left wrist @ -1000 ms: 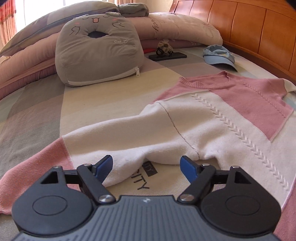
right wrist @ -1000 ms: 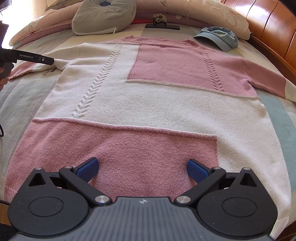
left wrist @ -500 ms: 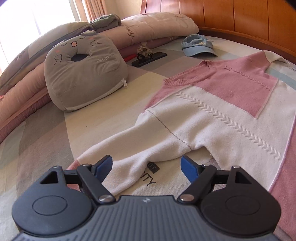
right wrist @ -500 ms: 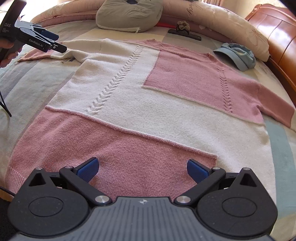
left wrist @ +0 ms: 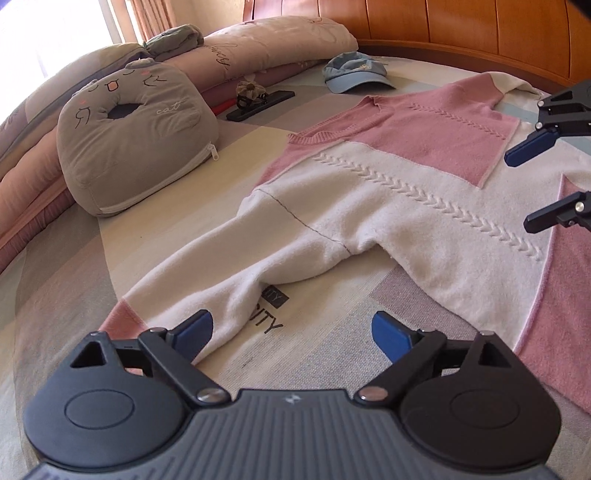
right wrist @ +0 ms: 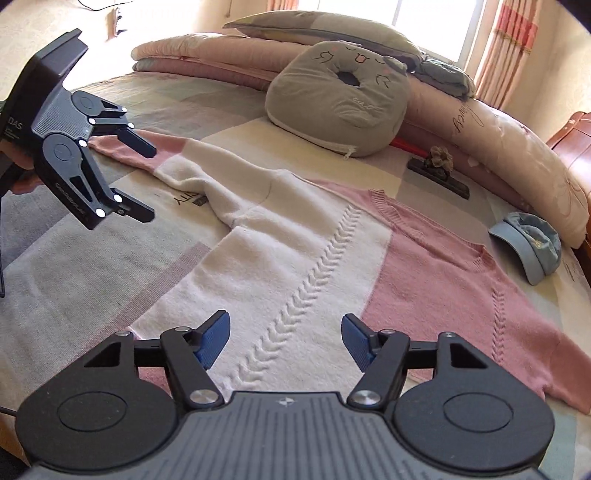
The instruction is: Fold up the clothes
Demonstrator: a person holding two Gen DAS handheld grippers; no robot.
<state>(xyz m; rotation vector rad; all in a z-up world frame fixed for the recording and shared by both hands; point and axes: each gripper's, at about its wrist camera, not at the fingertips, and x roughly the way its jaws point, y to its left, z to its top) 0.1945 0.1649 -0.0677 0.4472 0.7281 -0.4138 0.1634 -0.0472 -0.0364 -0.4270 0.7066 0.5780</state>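
Note:
A pink and white knit sweater (left wrist: 424, 206) (right wrist: 295, 258) lies spread face up on the bed. Its left sleeve (left wrist: 229, 273) stretches toward my left gripper (left wrist: 291, 332) (right wrist: 147, 181). That gripper hovers just over the pink cuff, and its jaws are opening with nothing pressed between them. Above the white cable-knit middle of the sweater hangs my right gripper (right wrist: 285, 328) (left wrist: 524, 190). Its jaws are closing, and only the flat knit lies below the gap. Neither gripper holds any cloth.
A grey cat-face cushion (left wrist: 136, 136) (right wrist: 340, 103) leans on rolled quilts (left wrist: 266, 48) at the head of the bed. A blue cap (left wrist: 354, 74) (right wrist: 532, 247) and a black flat object (left wrist: 262, 105) lie above the sweater's collar. A wooden headboard (left wrist: 461, 33) bounds the far side.
My right gripper has swung from the pink hem over the white middle panel, and its jaws have narrowed. My left gripper has rolled and opened wider. The right gripper now shows in the left wrist view.

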